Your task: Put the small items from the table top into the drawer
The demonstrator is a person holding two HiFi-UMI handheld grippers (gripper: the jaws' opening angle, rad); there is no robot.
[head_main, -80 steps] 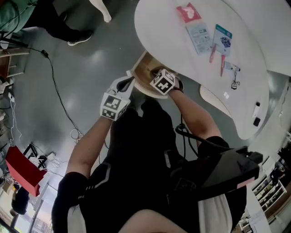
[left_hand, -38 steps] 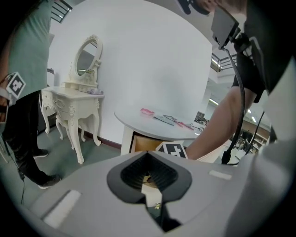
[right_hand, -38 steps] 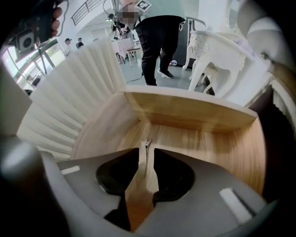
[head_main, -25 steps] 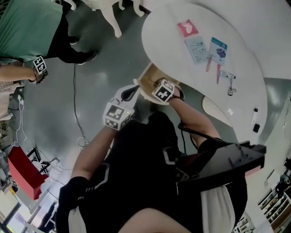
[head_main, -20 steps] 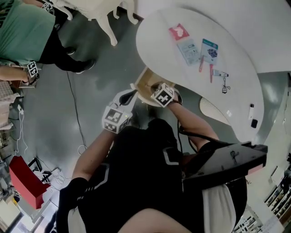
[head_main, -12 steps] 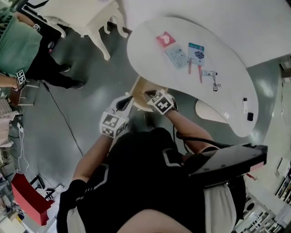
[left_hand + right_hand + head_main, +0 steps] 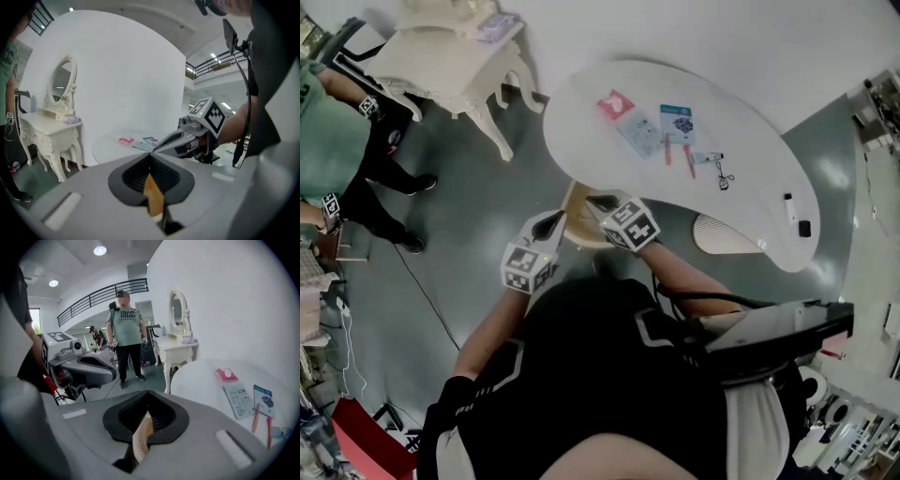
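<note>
Jaws on both grippers (image 7: 555, 221) (image 7: 598, 202) pinch half-hidden drawer (image 7: 578, 227).

Tabletop (image 7: 581, 141) bare round central items (image 7: 637, 136); dresser (image 7: 441, 61) near l. end.

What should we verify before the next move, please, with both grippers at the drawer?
1. Left gripper shut on the drawer: ok.
2. Right gripper shut on the drawer: ok.
3. Drawer inside free for items: cannot tell; the grippers cover it.
4. Red packet, blue card and pens stowed: not ok; they lie on the table.
5. Person in green shirt clear of the grippers: ok, standing well apart.
</note>
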